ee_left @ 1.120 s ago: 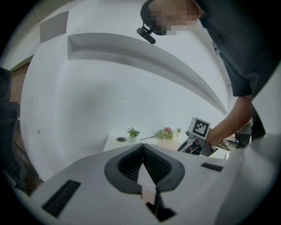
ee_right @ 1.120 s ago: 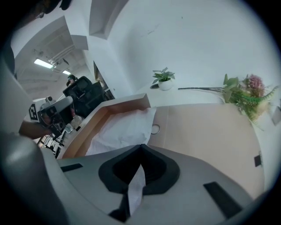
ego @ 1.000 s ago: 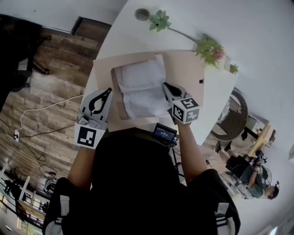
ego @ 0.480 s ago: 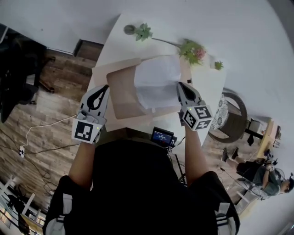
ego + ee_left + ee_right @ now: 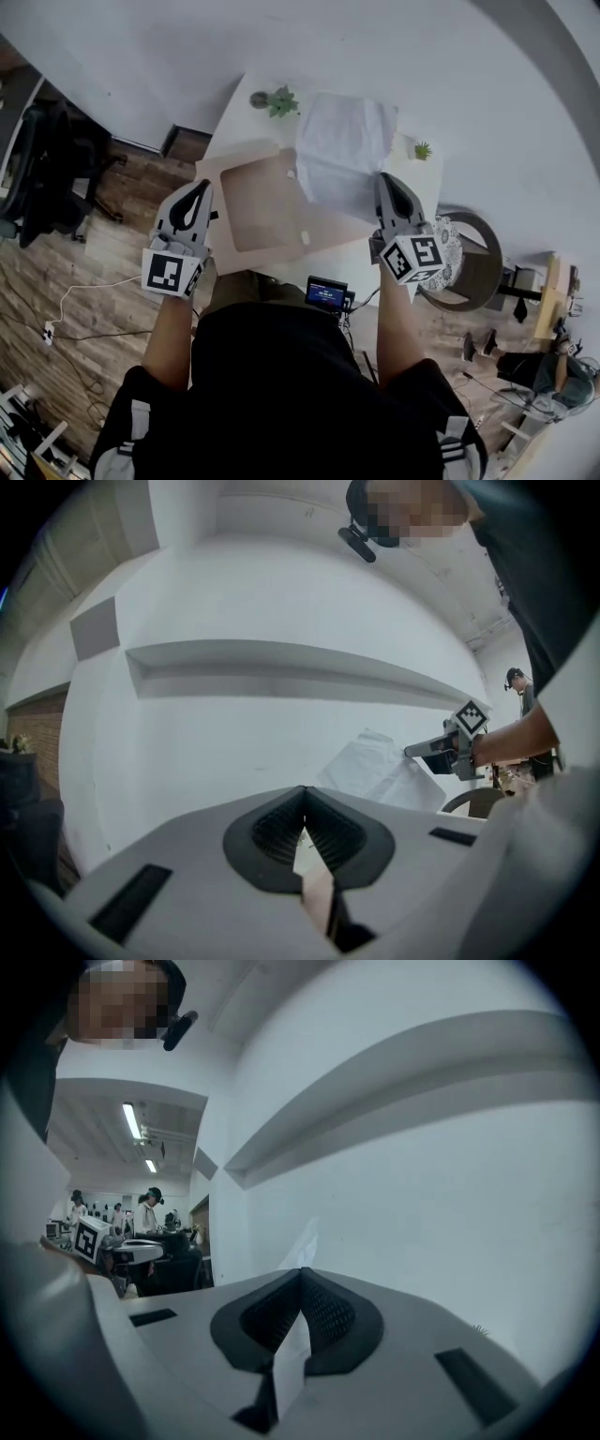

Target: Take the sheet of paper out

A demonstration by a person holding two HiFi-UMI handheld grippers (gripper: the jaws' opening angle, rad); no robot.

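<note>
The white, crinkled sheet of paper (image 5: 342, 155) hangs spread out, lifted clear. It's just right of the open tan box (image 5: 258, 202).

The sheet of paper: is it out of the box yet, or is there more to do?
Mostly done: the sheet of paper hangs beside the cardboard box, which looks empty. In hand: the right tool is shut on the sheet's edge, and the left tool is shut on the box's rim. Left, probably: laying the sheet down and letting go.
</note>
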